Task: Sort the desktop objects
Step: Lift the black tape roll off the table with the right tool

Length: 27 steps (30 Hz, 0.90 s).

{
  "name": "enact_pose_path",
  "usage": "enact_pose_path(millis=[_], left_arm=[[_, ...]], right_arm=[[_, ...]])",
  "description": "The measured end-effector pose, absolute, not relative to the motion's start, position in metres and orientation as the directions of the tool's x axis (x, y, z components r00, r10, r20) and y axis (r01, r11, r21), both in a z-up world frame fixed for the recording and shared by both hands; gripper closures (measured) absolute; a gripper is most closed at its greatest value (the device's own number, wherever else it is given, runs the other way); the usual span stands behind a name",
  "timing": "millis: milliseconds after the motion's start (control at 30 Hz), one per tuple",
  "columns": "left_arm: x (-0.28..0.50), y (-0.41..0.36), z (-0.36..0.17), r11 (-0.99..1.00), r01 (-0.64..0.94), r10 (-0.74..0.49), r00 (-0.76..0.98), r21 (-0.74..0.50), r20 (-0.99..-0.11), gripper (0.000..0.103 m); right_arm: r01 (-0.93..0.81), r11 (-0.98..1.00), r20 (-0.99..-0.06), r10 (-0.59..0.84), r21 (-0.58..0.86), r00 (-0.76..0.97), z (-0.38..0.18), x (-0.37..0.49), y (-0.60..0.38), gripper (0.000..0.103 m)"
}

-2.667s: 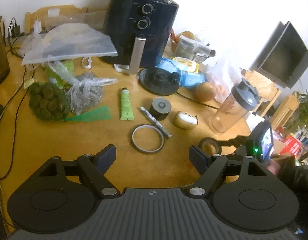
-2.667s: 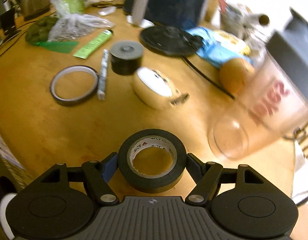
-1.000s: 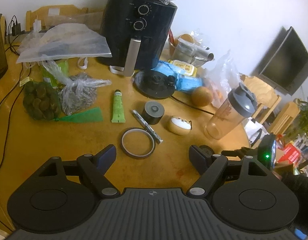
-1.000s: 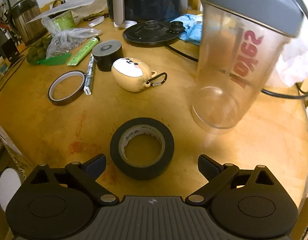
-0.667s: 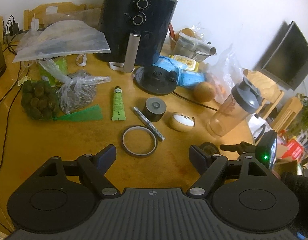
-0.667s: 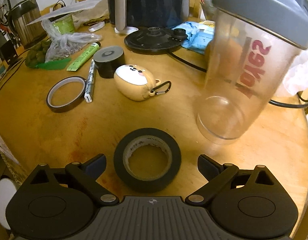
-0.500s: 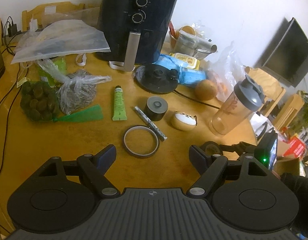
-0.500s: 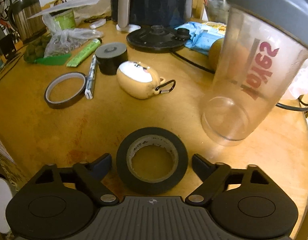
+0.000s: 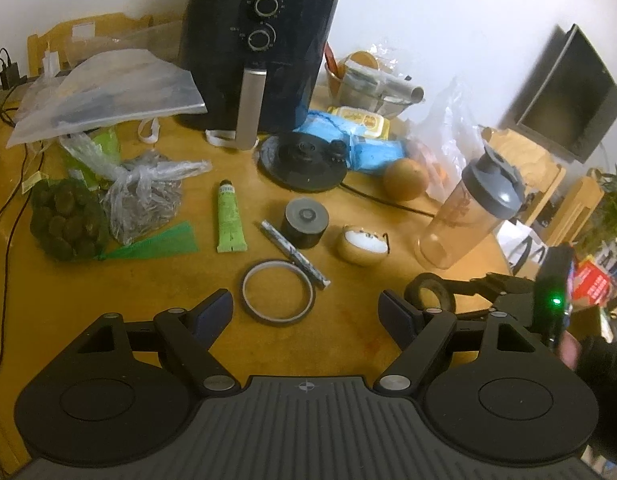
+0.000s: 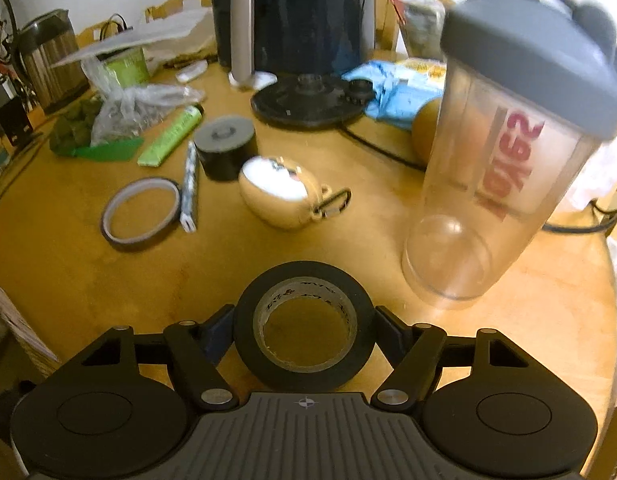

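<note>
A black tape roll sits between the pads of my right gripper. Its jaws are closing, and both pads touch the roll's sides just over the wooden table. The left wrist view shows the same roll at the right, held by the other gripper's thin fingers. My left gripper hovers open above the table with nothing between its fingers. Beyond it lie a thin tape ring, a striped pen, a green tube, a black cylinder and a tan dog-faced case.
A clear shaker bottle with a grey lid stands close to the right of the roll. At the back are a dark air fryer, a round black kettle base with its cord, and blue packets. Plastic bags fill the left.
My right gripper's jaws came in from wide apart until the pads met the black tape roll, and the roll now looks nearer. The left gripper stayed open and hardly moved.
</note>
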State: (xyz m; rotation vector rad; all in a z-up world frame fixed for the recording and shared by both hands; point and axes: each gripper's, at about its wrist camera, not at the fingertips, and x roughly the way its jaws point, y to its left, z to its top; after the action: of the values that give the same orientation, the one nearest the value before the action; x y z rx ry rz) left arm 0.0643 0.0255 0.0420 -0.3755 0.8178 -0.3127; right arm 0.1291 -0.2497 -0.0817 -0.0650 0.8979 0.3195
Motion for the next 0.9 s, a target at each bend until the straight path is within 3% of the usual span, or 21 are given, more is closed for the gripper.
enact_pose_path(millis=[433, 900], left_arm=[[0.069, 0.025, 0.044, 0.883, 0.174, -0.434, 0.66, -0.436, -0.614, 0.023], [0.093, 0.038, 0.005, 0.89, 0.204, -0.443, 0.599, -0.408, -0.667, 0.023]], right_arm=[[-0.295, 0.951, -0.734, 0.266, 0.094, 0.625, -0.032, 0.119, -0.254, 0.028], [-0.163, 0.976, -0.754, 0.217, 0.146, 0.62, -0.019, 0.09, -0.274, 0.028]])
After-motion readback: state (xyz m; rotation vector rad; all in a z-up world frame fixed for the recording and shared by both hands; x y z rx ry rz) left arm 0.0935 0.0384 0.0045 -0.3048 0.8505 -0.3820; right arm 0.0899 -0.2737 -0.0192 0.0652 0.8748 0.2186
